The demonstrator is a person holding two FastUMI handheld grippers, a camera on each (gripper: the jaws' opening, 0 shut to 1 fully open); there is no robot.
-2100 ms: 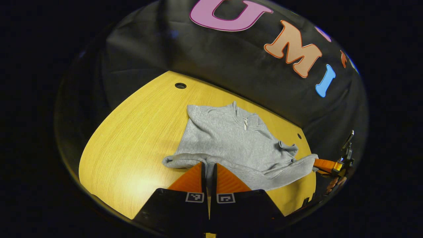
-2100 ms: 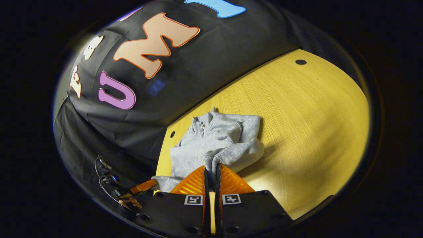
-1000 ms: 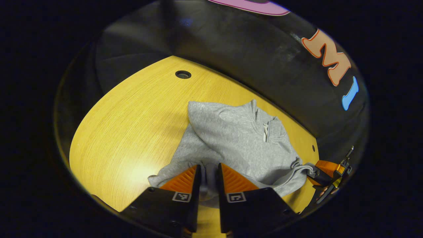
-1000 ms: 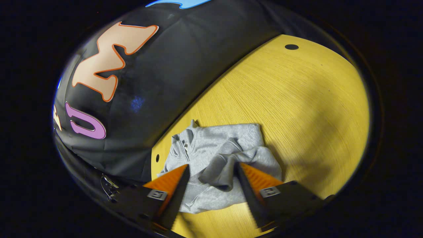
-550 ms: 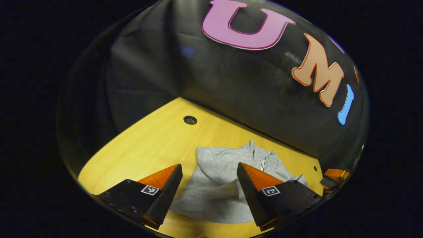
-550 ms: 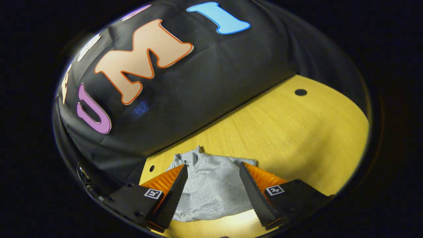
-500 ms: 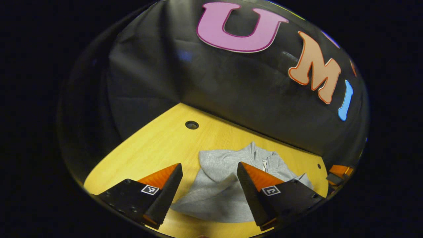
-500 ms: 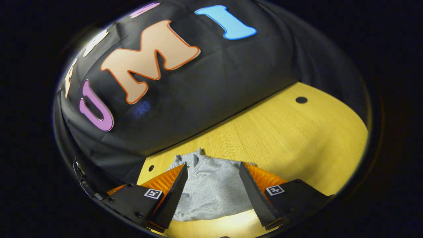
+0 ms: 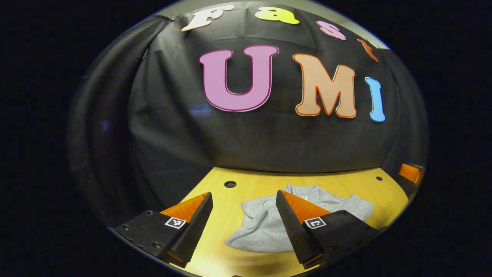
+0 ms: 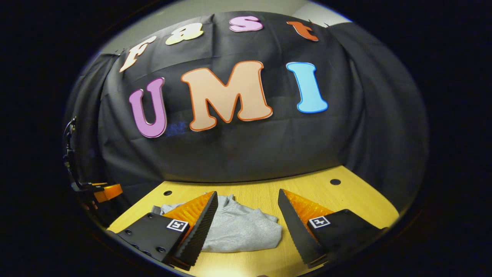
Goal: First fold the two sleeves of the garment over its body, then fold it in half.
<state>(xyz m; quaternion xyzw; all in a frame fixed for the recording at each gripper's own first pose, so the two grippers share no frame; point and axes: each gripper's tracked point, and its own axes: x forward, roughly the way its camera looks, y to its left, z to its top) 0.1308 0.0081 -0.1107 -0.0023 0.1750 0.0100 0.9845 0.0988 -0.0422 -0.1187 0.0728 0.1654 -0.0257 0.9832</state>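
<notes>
The left tongs (image 9: 244,200) stand wide apart, released, with nothing between the fingers and nothing touched; they hang above the yellow wooden surface (image 9: 215,215), short of the folded garment. The right tongs (image 10: 248,200) are spread just as wide and grasp nothing, clear of the cloth below them.

The grey sweatshirt (image 9: 265,227) lies bundled on the surface near the booth's black cloth wall (image 9: 173,134), its zip collar toward the wall. In the right gripper view the sweatshirt (image 10: 242,227) shows as a compact folded heap with a rounded edge on its right side.

Each finger carries a small square black-and-white marker; no brand or readable label can be made out on the sweatshirt.

Part of the sweatshirt is hidden behind the fingers in both views, so the lie of the sleeves cannot be told. At the far left edge of the right gripper view, the other tongs (image 10: 105,191) are cut off, too small to judge. Round holes (image 9: 230,184) sit in the surface by the wall.
</notes>
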